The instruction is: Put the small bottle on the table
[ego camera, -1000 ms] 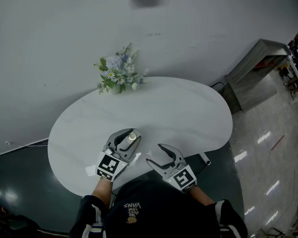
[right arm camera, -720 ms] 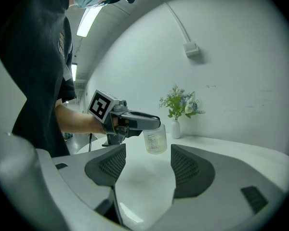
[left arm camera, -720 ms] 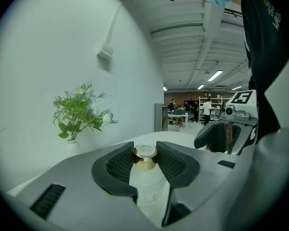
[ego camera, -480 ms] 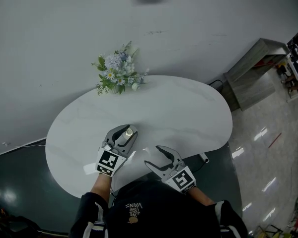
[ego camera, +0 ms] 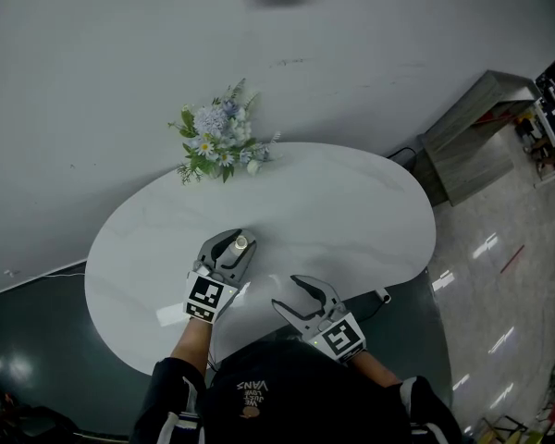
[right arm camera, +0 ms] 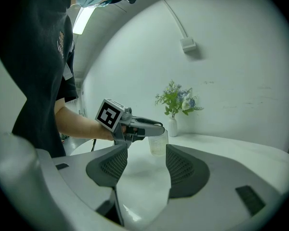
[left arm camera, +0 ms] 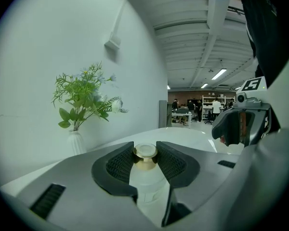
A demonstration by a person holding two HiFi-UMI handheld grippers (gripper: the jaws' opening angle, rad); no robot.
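A small clear bottle (left arm camera: 145, 179) with a gold cap (ego camera: 241, 243) stands upright between the pads of my left gripper (ego camera: 228, 252), which is shut on its neck. In the right gripper view the bottle (right arm camera: 158, 143) hangs from the left gripper (right arm camera: 147, 128), its base at or just above the white table (ego camera: 351, 211); I cannot tell whether it touches. My right gripper (ego camera: 302, 296) is open and empty near the table's front edge, a hand's width right of the left one. Between its pads (right arm camera: 183, 166) only the tabletop shows.
A white vase of green and blue flowers (ego camera: 220, 137) stands at the table's back edge against the wall. A cable runs past the table's right front edge (ego camera: 381, 296). A grey cabinet (ego camera: 472, 146) stands on the floor to the right.
My left gripper has carried the bottle slightly left and farther in over the table. The right gripper has hardly moved.
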